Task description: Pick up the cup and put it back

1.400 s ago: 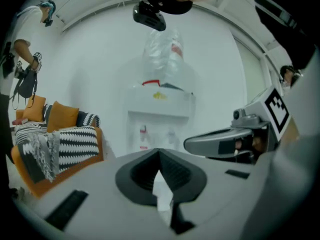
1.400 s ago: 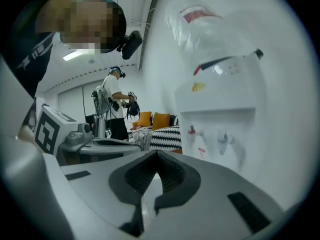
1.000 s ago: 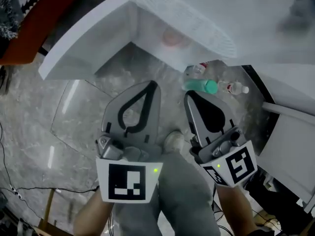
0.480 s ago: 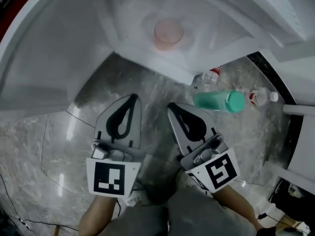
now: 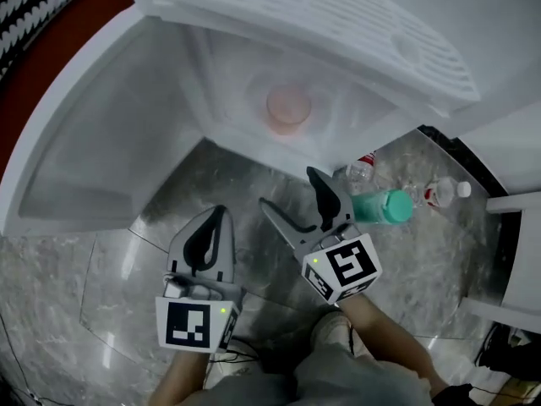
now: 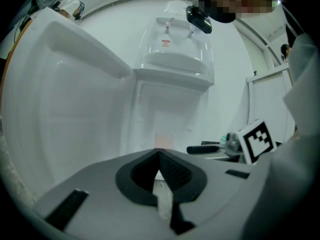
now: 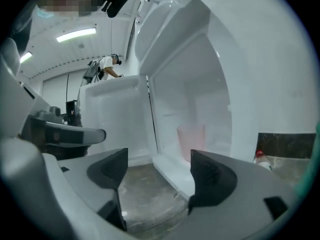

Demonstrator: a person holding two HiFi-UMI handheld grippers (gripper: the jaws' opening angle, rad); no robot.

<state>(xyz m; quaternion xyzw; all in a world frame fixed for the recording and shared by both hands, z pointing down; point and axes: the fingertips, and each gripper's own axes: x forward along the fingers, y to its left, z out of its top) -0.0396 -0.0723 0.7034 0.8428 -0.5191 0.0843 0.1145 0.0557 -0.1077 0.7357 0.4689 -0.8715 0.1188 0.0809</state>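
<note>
Left hand-held gripper (image 5: 215, 216): jaws fully together, pad against pad, with nothing between them. It is low over the grey marbled stone floor (image 5: 118, 260) and points toward the open cabinet.

Right hand-held gripper (image 5: 287, 186): jaws have just been opening and now stand wide apart. Nothing lies between them. The right gripper view shows only the floor and the cabinet's lower edge in the gap. This unit is just beside the left one and reaches slightly further forward.

Beyond the right hand-held gripper, a green plastic bottle (image 5: 380, 206) lies on its side on the floor. Two clear plastic bottles with red caps lie near it, one (image 5: 362, 169) close to the cabinet's front corner and the other (image 5: 441, 191) further right.

The white refrigerator-type cabinet (image 5: 224, 87) stands open ahead of both units.

Task item: the translucent pink plastic cup (image 5: 288, 108) stands upright on the cabinet's white interior floor, toward the back. It is well apart from both hand-held grippers, and neither touches it.
</note>
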